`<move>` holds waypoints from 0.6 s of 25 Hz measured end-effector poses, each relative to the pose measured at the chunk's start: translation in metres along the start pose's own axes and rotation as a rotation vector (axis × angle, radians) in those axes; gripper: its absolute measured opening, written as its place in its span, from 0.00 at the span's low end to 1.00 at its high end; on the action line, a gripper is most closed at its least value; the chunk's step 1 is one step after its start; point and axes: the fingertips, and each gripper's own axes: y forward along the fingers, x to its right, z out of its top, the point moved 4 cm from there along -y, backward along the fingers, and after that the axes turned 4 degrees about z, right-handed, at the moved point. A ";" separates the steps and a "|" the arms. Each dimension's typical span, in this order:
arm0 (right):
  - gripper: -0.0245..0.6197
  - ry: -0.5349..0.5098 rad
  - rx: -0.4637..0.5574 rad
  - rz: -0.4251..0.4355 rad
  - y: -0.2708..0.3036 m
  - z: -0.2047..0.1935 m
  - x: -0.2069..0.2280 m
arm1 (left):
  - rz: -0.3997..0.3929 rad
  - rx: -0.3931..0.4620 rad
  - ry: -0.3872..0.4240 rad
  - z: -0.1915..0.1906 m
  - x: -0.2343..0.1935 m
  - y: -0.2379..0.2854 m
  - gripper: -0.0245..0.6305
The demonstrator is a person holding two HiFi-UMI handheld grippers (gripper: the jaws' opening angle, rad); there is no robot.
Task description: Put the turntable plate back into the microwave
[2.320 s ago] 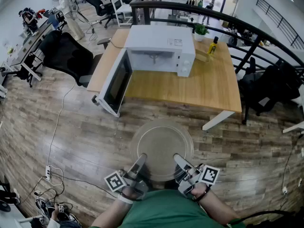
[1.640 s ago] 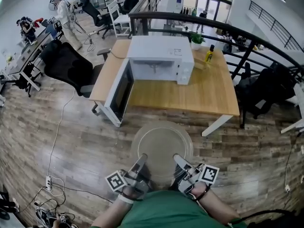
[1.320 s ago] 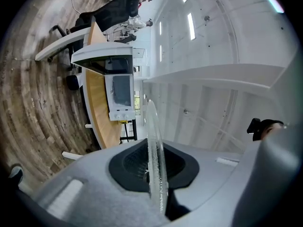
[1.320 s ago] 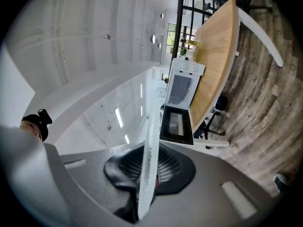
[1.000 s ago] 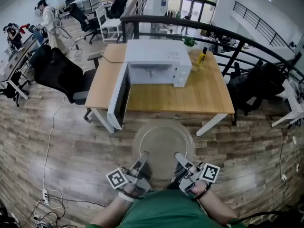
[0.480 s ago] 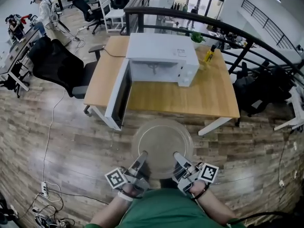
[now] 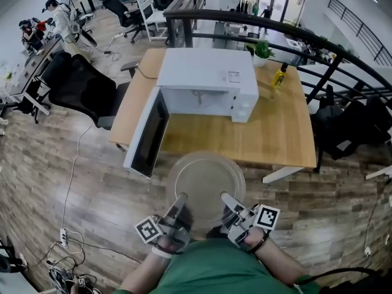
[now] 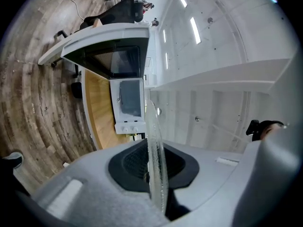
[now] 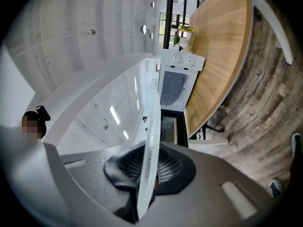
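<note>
Turntable plate (image 7: 205,179) nearer table (image 7: 275,141) edge, rim pinched by left claw (image 7: 181,199) and right claw (image 7: 224,196).

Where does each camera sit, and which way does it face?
Head view: on the person's head, looking steeply down at turntable plate and open microwave; forearms, left gripper, right gripper show.
Left gripper view: on the left gripper, along its jaws clamped on the plate's rim.
Right gripper view: likewise, on the right gripper.
Shared: all three show plate and microwave.

Clear pebbled glass turntable plate (image 7: 205,182), glossy white microwave (image 7: 208,81), matt pale wood table (image 7: 282,136)
</note>
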 end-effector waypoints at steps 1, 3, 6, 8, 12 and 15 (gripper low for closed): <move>0.10 0.002 -0.010 0.004 0.000 0.009 0.001 | 0.002 0.010 0.001 -0.002 0.001 0.008 0.09; 0.10 0.002 -0.030 0.015 0.000 0.026 0.003 | 0.006 0.031 0.004 -0.006 0.001 0.022 0.09; 0.10 0.013 -0.051 0.020 -0.002 0.047 0.008 | 0.010 0.058 0.006 -0.012 -0.001 0.040 0.09; 0.10 0.027 -0.056 0.023 -0.004 0.059 0.012 | 0.008 0.069 0.008 -0.016 -0.002 0.052 0.09; 0.10 0.047 -0.061 0.030 -0.002 0.076 0.018 | 0.023 0.076 0.009 -0.018 -0.005 0.068 0.09; 0.10 0.050 -0.068 0.028 0.003 0.088 0.024 | 0.032 0.083 0.005 -0.015 -0.008 0.080 0.09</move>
